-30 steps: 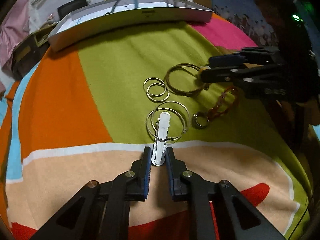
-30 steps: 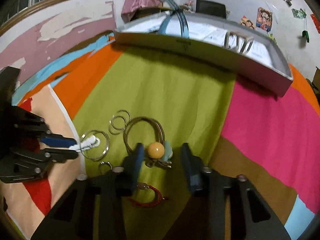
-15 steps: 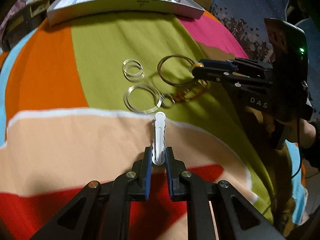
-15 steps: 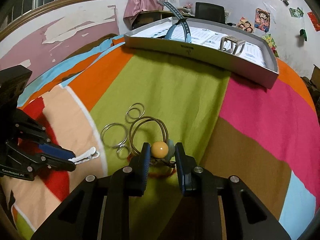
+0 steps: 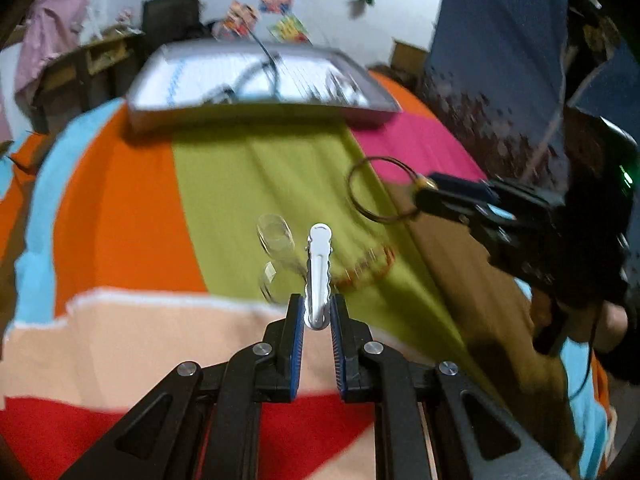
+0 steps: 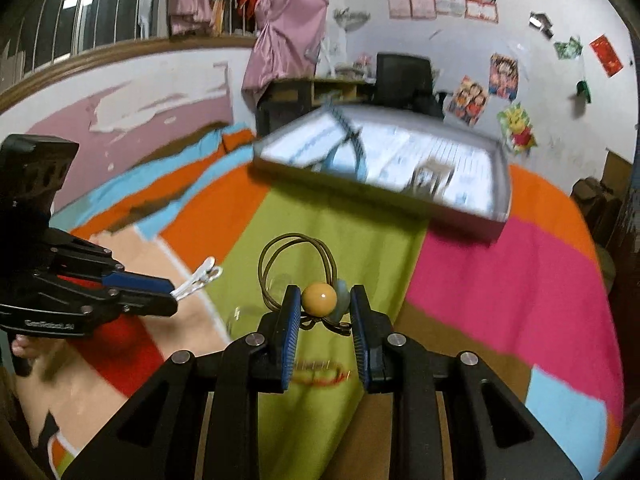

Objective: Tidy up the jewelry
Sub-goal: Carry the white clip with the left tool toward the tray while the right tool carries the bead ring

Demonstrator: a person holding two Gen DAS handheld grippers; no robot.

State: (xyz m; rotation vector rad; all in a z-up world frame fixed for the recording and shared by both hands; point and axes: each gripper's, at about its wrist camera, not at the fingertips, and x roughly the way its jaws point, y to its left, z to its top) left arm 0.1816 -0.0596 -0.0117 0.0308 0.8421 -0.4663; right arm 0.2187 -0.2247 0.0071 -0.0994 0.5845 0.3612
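Pinching the base of a white hair clip (image 5: 319, 268), the left gripper (image 5: 318, 314) has its fingers nearly together, the clip sticking out forward above the striped bedspread (image 5: 112, 208). The right gripper (image 6: 323, 304) is clamped on the yellow bead (image 6: 319, 299) of a hair tie (image 6: 296, 264), its brown loop standing clear of the cloth. Blurred silver rings (image 5: 276, 236) and a red bracelet (image 5: 366, 266) lie below on the green stripe. A grey tray (image 6: 460, 216) sits beyond.
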